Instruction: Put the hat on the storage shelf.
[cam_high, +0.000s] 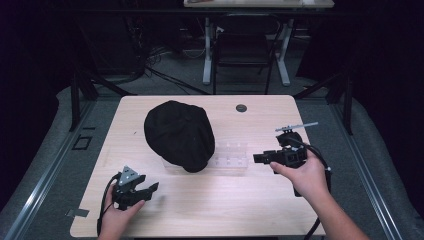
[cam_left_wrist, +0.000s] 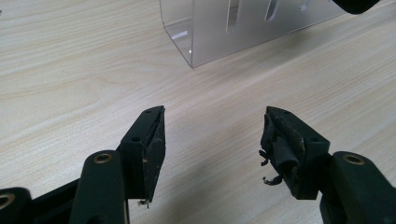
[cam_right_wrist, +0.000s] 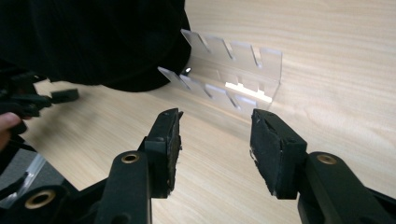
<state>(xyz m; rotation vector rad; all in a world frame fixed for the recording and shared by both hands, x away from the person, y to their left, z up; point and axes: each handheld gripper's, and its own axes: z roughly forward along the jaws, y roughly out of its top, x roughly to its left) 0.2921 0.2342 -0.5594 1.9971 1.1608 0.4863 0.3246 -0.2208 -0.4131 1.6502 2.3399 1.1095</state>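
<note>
On the table, black cap.

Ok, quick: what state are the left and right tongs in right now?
Left tongs: open, holding nothing, over bare table.
Right tongs: open, holding nothing, aimed at the clear rack.

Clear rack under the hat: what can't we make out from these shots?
- Left part of the clear rack: high view, the black hat covers it. Right gripper view too: hat overhangs that end.
- Rack top: left gripper view, cut off by the upper edge.
- Slot count: high view, rack too small and see-through.
- Anything under the hat: hidden by its fabric.
- Small dark disc on the table: too small to identify.
</note>
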